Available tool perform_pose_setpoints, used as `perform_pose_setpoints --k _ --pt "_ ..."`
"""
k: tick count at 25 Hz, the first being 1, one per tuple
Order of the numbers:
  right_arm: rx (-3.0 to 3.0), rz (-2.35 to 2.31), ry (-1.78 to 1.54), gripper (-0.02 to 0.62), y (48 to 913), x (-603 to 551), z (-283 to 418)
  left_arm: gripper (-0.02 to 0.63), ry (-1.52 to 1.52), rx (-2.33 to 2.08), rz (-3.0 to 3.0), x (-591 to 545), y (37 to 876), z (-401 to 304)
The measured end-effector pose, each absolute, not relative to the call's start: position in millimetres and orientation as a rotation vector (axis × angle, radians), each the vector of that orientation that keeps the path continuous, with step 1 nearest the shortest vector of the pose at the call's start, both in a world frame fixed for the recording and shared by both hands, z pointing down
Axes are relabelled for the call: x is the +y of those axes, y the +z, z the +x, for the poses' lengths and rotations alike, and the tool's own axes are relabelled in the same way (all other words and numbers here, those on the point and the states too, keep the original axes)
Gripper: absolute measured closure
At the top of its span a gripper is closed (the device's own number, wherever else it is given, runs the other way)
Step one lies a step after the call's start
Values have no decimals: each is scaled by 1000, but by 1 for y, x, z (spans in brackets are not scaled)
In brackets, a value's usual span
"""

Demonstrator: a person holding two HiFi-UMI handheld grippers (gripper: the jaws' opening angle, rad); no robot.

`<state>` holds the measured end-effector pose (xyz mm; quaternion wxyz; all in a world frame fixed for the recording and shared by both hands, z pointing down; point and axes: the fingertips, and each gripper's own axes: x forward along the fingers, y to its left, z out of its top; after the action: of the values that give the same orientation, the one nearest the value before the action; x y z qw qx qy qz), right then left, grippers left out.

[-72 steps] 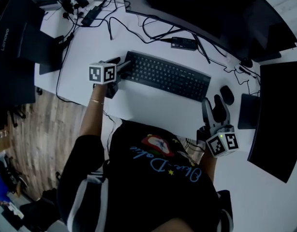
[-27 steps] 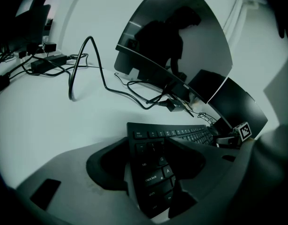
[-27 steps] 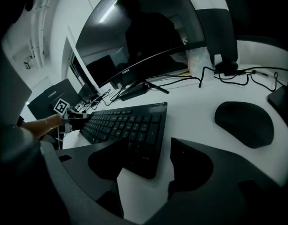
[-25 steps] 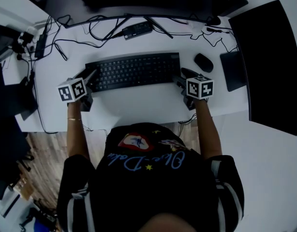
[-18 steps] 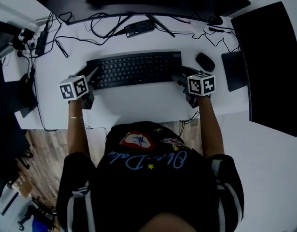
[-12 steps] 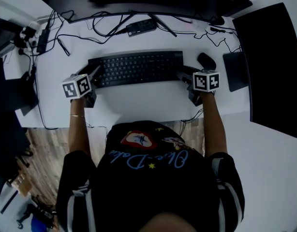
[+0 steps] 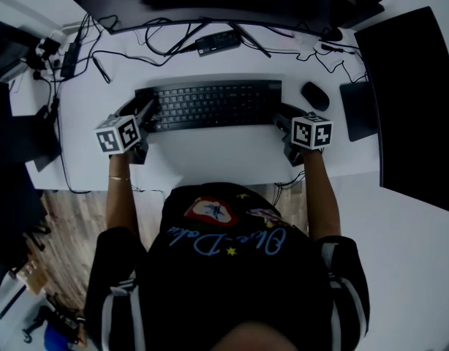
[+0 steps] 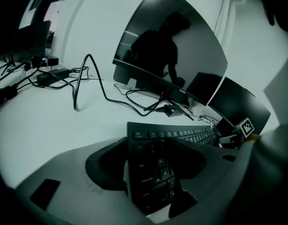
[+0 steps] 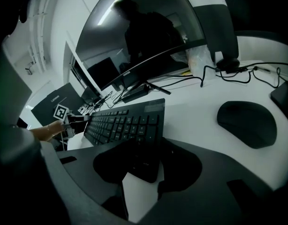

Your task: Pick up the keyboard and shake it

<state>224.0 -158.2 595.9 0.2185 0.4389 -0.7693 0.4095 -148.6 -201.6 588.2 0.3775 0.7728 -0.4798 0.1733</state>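
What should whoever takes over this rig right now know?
Left gripper: closed on the left end of the keyboard.
Right gripper: its jaws have just been closing round the keyboard's right end; whether the pads press yet is unclear.
The keyboard lies on the white desk, with the mouse off its right end.
Done: both grippers set at the ends.
Left: secure the right grip, lift, shake.

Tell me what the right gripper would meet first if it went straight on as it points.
Probably the black keyboard: its right end already sits between the right gripper's jaws, which have just been closing.
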Motion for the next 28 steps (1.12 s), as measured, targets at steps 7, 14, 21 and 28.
perform_pose_setpoints --k 7,14,21,28 --pt "-2206 1299 1000 446 573 -161 225 371 377 -1283 2033 -199 560 -151" --pt "-2316 1390 755 446 519 -169 228 374 268 -1342 2183 -208 504 -149" --pt "-2400 1456 569 446 477 -170 229 377 199 -1393 2330 -210 447 -146" --pt "-2481 1511 344 447 432 -170 228 379 91 -1436 2419 -207 408 -149"
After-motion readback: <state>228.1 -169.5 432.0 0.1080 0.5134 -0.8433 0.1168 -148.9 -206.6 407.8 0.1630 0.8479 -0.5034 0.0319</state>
